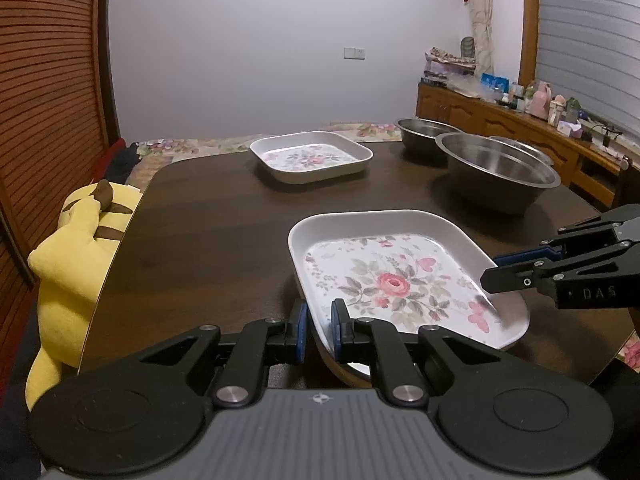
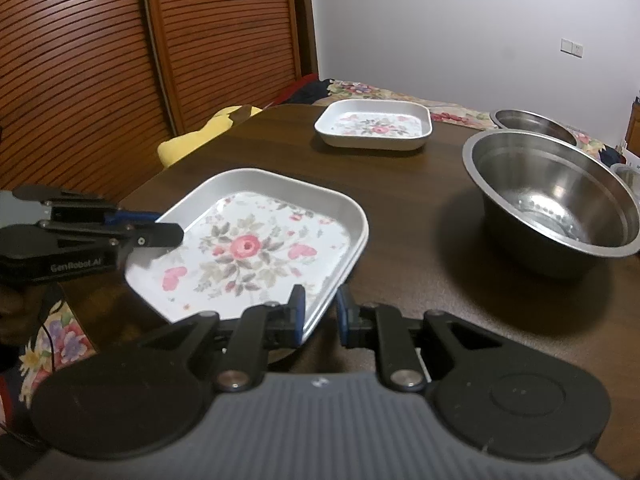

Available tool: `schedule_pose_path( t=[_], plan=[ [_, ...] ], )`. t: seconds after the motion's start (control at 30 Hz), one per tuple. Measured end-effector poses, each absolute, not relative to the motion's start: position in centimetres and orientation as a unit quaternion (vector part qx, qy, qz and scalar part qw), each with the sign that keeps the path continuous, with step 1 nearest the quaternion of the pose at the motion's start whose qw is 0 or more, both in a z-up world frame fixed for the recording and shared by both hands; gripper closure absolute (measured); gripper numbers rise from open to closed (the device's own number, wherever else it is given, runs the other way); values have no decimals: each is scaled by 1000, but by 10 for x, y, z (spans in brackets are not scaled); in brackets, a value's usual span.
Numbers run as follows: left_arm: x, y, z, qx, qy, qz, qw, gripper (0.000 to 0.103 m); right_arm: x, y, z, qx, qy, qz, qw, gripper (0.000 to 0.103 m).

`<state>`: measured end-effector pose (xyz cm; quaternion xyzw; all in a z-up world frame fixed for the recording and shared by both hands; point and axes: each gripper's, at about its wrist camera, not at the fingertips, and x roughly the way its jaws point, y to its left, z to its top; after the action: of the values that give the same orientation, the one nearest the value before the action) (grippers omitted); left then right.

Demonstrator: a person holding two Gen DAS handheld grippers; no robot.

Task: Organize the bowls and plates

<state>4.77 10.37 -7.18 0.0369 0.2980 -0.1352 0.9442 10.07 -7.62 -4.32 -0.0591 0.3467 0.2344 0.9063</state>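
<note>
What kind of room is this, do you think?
Probably a lived-in room at home: a dark wooden table with floral plates, slatted wooden doors beside it, and a cluttered sideboard along the wall.

A dark wood table stands by slatted wooden doors; a white wall behind, a cluttered sideboard beyond its right edge.

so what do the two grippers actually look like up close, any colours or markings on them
Both are matte black linkage frames with silver pivot bolts, round black discs at the base and a ribbed grey body. The fingers carry blue pads. The right gripper bears pale "DAS" lettering; the left gripper reads "GenRobot.AI", with a thin black cable hanging below it.
</note>
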Motion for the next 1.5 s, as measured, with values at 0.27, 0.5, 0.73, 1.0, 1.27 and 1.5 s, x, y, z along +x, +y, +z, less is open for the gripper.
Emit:
schedule_pose_path(
  t=[0.27, 0.5, 0.73, 1.0, 1.27, 1.5],
  plan=[
    [49, 103, -74, 31, 301, -134, 944, 90, 102, -76, -43, -57, 346, 235, 906, 84],
    [52, 104, -76, 27, 305, -136, 942, 90, 102, -76, -44, -53, 348, 236, 906, 83],
    [52, 109, -71, 14, 302, -137, 943, 85, 102, -77, -39, -50, 344, 236, 908, 83],
    [53, 114, -56, 6, 287, -136, 948, 83, 101, -77, -8, -53, 306, 240, 920, 83],
    [63, 116, -40, 9, 269, -138, 953, 81, 106, -73, 14, -57, 277, 241, 928, 83],
    [81, 111, -22, 19, 255, -139, 957, 74, 114, -72, 25, -65, 262, 243, 932, 83]
  ],
)
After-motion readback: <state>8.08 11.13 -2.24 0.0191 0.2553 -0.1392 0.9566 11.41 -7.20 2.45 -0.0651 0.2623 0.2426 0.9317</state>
